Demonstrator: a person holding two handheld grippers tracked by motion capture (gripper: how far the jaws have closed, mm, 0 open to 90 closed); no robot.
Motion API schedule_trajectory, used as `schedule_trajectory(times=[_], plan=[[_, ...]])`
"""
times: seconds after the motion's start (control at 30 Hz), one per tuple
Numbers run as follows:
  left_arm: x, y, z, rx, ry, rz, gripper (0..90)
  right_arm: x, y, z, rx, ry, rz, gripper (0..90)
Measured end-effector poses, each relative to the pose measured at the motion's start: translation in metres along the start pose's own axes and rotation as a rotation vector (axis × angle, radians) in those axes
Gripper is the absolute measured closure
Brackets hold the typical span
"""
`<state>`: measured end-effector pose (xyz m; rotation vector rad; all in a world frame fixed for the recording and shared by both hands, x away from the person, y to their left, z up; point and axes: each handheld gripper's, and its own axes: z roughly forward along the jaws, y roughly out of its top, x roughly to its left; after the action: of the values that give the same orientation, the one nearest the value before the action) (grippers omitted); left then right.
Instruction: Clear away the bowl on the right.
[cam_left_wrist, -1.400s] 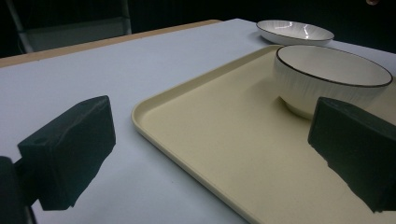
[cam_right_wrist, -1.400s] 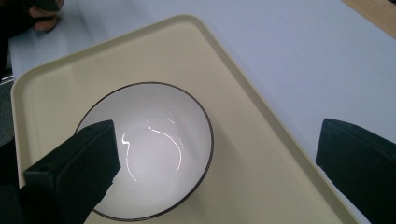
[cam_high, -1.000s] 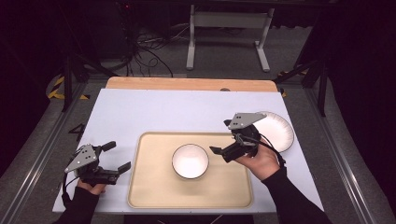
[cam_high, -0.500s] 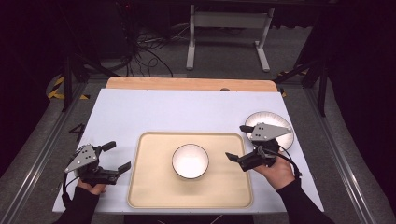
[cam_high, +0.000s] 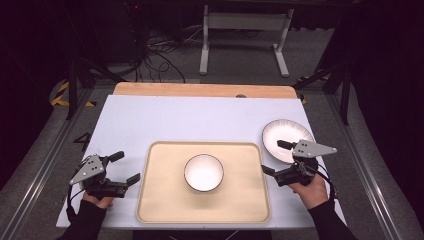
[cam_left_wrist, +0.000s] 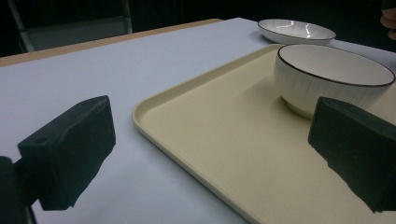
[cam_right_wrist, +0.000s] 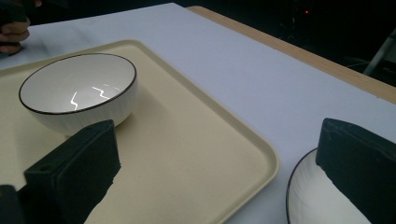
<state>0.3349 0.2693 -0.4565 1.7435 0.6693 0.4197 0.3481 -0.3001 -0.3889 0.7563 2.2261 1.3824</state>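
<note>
A white bowl with a dark rim (cam_high: 203, 172) stands upright in the middle of a cream tray (cam_high: 165, 200). To the tray's right, a white plate (cam_high: 280, 132) lies on the table. My right gripper (cam_high: 272, 157) is open, held between the tray's right edge and the plate, with one jaw over the plate's near rim. My left gripper (cam_high: 126, 167) is open just left of the tray and holds nothing. In the left gripper view the bowl (cam_left_wrist: 334, 79) and plate (cam_left_wrist: 296, 30) lie ahead past the tray rim (cam_left_wrist: 140, 116). The right gripper view shows the bowl (cam_right_wrist: 79, 88) and the plate's edge (cam_right_wrist: 308, 200).
The table (cam_high: 200, 120) has a pale lilac top with a wooden strip (cam_high: 200, 90) along its far edge. Dark floor, cables and a metal stand lie beyond it. Metal rails run along both sides of the table.
My right gripper has drawn back from beside the bowl, moving right and toward the table's near side to the tray's right edge. The left gripper has stayed in place.
</note>
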Motion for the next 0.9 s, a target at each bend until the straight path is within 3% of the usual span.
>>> schedule_trajectory(times=[0.2, 0.4, 0.5, 0.8, 0.9], plan=[[0.000, 0.000, 0.000, -0.002, -0.001, -0.001, 1.6, 0.000, -0.018, 0.001, -0.033, -0.018, 0.011, 0.0], [0.000, 0.000, 0.000, 0.001, -0.004, 0.000, 1.6, -0.004, -0.037, 0.003, -0.074, -0.028, 0.051, 0.0], [0.000, 0.000, 0.000, 0.000, -0.004, -0.001, 1.6, -0.008, -0.048, 0.001, -0.108, -0.022, 0.097, 0.0], [0.000, 0.000, 0.000, -0.006, -0.008, -0.002, 1.5, -0.006, -0.056, -0.002, -0.127, -0.046, 0.070, 0.0], [0.000, 0.000, -0.001, -0.008, -0.014, 0.002, 1.5, -0.004, -0.058, -0.007, -0.150, -0.091, 0.055, 0.0]])
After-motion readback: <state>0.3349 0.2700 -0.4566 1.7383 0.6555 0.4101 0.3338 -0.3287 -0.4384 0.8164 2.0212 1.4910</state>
